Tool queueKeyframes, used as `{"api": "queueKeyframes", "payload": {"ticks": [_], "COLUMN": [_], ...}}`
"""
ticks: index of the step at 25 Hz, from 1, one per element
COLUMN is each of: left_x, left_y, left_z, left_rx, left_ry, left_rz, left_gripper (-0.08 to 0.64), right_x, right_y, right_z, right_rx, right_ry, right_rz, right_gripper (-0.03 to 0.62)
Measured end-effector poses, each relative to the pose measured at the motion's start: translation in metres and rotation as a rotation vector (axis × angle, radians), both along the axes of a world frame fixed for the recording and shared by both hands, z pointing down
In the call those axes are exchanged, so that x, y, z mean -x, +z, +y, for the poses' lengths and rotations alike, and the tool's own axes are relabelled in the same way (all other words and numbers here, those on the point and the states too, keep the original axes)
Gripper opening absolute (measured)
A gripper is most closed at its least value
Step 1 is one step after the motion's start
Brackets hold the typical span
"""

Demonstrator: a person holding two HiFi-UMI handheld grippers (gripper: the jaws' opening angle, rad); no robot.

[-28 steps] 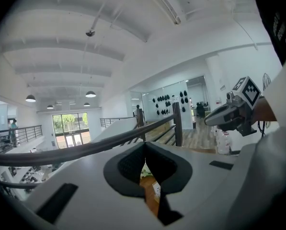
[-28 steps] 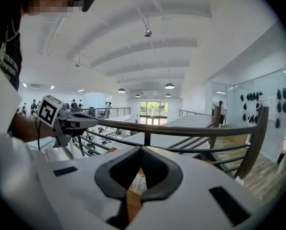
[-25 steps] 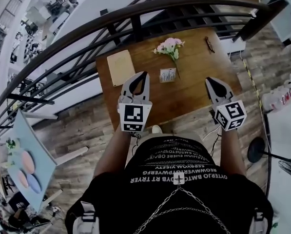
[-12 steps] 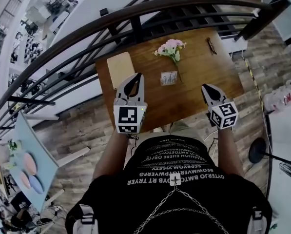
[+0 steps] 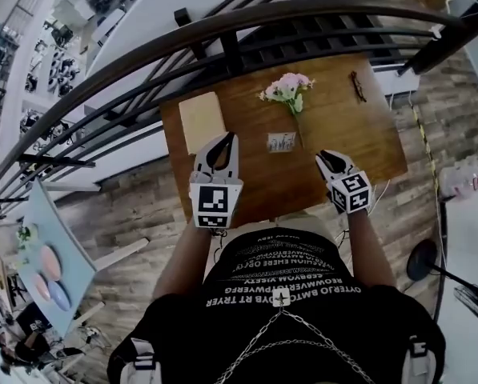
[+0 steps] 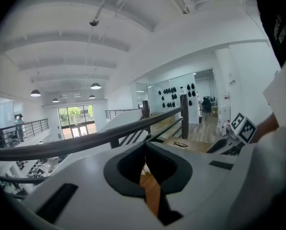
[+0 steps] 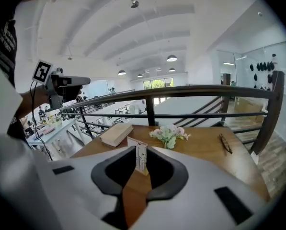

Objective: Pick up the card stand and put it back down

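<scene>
The card stand (image 5: 281, 142), a small upright white card in a holder, stands mid-table in the head view, below the flowers. In the right gripper view the card stand (image 7: 141, 158) shows straight ahead past the jaw tips, standing free. My right gripper (image 5: 324, 158) hovers over the table's near edge, right of the stand; its jaws are opening a little, with nothing between them. My left gripper (image 5: 226, 138) hangs left of the stand, shut and empty. The left gripper (image 6: 145, 146) points over the table toward the railing.
The wooden table (image 5: 359, 134) holds a pale book (image 5: 202, 122) at left, pink flowers (image 5: 287, 89) at the back, and glasses (image 5: 358, 86) at right. A dark railing (image 5: 222, 30) runs behind the table, with a drop beyond it.
My right gripper has moved left and nearer the card stand. The left gripper has held about the same place. The card stand has not moved.
</scene>
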State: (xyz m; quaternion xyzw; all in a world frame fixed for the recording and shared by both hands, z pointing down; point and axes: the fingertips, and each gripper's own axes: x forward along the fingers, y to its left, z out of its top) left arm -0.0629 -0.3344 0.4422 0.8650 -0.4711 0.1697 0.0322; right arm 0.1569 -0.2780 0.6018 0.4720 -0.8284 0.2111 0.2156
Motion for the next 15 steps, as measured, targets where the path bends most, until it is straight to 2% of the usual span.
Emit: {"api": "queueKeyframes", "payload": {"ticks": [10,15], "left_x": [-0.010,-0.013], "left_y": [0.013,0.023], "left_z": [-0.033,-0.045], "left_rx": [0.030,0.054], "left_ry": [-0.046,-0.075], "left_rz": [-0.023,-0.031], "left_gripper": [0.028,0.028], "right_x": [0.010,0.025], "right_y": [0.074,0.106], "right_z": [-0.034,-0.045], "right_rx": [0.127,0.190], "right_ry": [-0.139,-0.215], "right_rz": [0.035,0.007], "right_gripper": [0.104,0.149]}}
